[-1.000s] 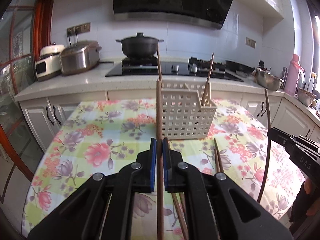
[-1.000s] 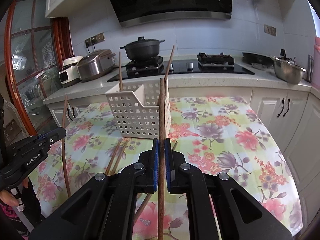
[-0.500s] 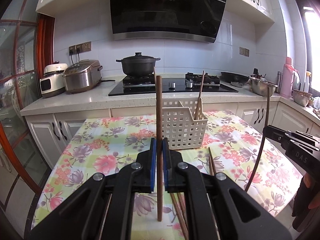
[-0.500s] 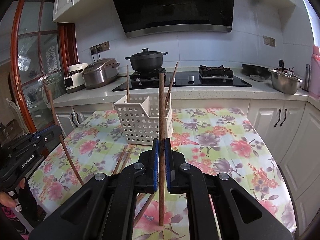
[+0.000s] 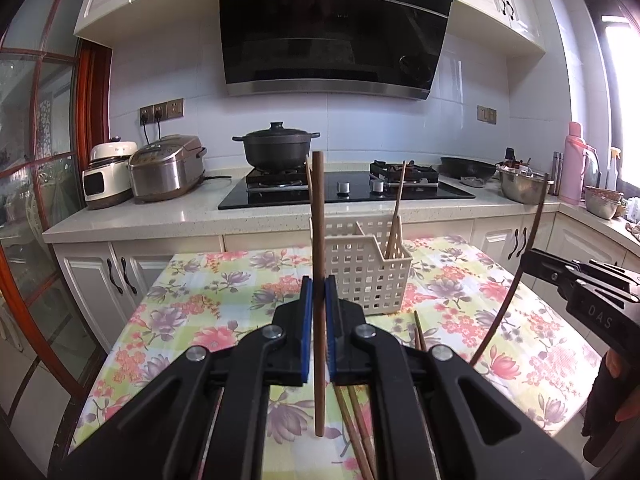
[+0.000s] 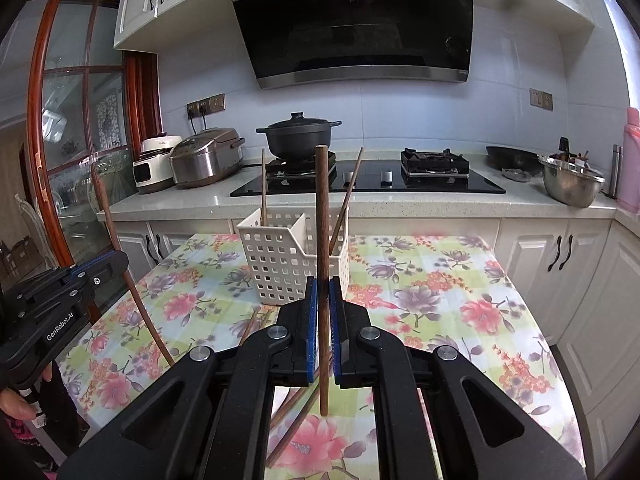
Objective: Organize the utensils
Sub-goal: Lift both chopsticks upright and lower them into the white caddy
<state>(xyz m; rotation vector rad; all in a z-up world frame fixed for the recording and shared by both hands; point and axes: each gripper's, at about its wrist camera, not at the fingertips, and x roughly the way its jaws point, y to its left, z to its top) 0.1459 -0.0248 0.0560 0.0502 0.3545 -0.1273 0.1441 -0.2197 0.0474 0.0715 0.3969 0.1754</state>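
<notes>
My left gripper (image 5: 319,292) is shut on a light brown chopstick (image 5: 318,240), held upright above the flowered table (image 5: 208,312). My right gripper (image 6: 324,296) is shut on a darker brown chopstick (image 6: 322,220), also upright. Beyond both stands a white perforated basket (image 5: 370,276) (image 6: 280,256) with two compartments and a few chopsticks leaning in it. Loose chopsticks (image 5: 352,412) (image 6: 296,412) lie on the cloth beneath the grippers. The right gripper (image 5: 532,258) shows at the right edge of the left wrist view, the left gripper (image 6: 120,260) at the left edge of the right wrist view.
Behind the table runs a counter with a black stove, a black pot (image 5: 277,148), two rice cookers (image 5: 164,168) and a steel bowl (image 6: 572,180). A wood-framed glass door (image 6: 60,160) is on the left. A person's hands hold both grippers.
Both grippers have risen with their chopsticks, whose lower ends now hang clear of the cloth. The basket looks lower and farther off in both views.
</notes>
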